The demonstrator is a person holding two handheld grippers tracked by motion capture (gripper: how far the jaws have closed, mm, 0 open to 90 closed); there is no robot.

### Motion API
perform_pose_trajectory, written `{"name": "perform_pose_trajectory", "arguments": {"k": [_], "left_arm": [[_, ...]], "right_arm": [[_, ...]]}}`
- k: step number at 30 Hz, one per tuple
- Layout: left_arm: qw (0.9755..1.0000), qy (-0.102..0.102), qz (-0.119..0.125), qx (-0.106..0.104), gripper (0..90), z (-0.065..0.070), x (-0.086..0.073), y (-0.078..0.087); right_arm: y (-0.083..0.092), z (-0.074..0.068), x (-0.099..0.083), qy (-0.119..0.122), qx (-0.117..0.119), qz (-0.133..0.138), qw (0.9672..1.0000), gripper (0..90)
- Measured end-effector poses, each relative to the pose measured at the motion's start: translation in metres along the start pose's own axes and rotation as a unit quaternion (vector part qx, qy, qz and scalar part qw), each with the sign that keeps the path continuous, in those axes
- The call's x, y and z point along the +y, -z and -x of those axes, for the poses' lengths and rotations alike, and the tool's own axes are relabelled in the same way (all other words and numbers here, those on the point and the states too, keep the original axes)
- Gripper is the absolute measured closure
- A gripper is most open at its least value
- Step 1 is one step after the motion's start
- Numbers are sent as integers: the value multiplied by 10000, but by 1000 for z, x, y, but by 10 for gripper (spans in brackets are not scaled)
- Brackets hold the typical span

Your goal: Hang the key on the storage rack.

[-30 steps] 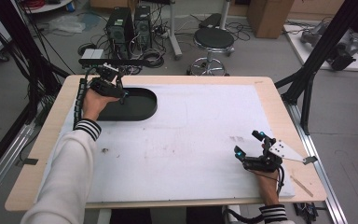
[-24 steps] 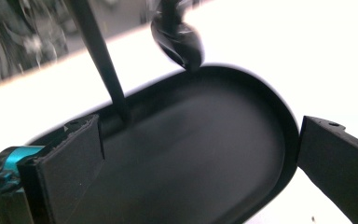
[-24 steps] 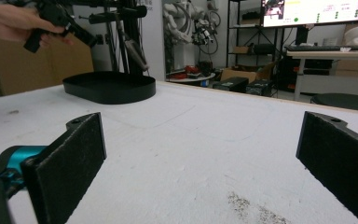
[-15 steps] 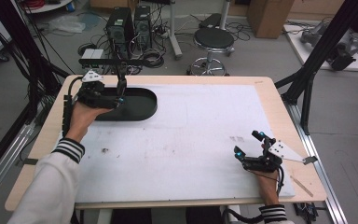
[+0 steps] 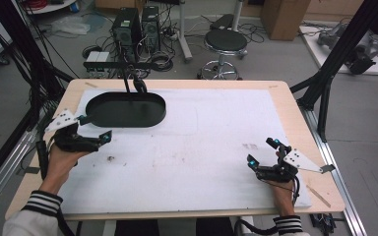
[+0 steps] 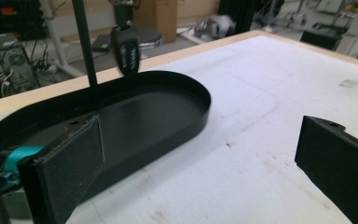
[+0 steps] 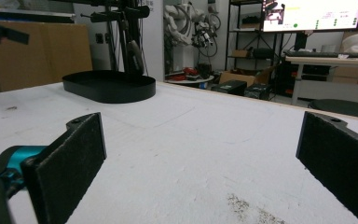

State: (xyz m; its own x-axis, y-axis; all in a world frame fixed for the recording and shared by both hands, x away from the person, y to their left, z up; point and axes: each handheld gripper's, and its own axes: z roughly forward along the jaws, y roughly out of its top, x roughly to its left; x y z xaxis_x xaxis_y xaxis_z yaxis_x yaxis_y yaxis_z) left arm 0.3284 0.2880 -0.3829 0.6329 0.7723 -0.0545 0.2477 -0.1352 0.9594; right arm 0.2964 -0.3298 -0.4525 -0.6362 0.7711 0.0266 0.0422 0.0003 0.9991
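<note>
Now holding the left gripper just off the near left end of the black oval tray, jaws wide apart and gripping nothing. Tray sitting flat near the far left corner of the table, empty inside, with a dark handle-like thing hanging over its far rim beside a thin black post. Probably best to approach the tray wall low and square, one jaw inside and one outside, closing slowly so it does not skid. Right gripper resting near the near right corner, also wide open and empty. Plenty of bare white mat between the two; little margin at the left edge.
</note>
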Motion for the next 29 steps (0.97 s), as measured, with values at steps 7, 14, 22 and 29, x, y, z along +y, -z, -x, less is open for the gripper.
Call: {"name": "perform_pose_trajectory", "arguments": {"k": [7, 14, 22, 29], "left_arm": [[9991, -88, 416, 90, 17, 15, -48, 21], [9981, -17, 556, 245, 18, 20, -73, 28], [9914, 93, 1264, 313, 17, 21, -85, 39], [9870, -144, 1523, 500, 30, 27, -88, 42]], "right_arm": [[0, -1, 0, 42, 2, -11, 10000, 3], [0, -1, 0, 27, -4, -17, 10000, 3], [-1, -1, 0, 73, -13, -8, 10000, 4], [-1, -1, 0, 83, -23, -11, 10000, 3]]}}
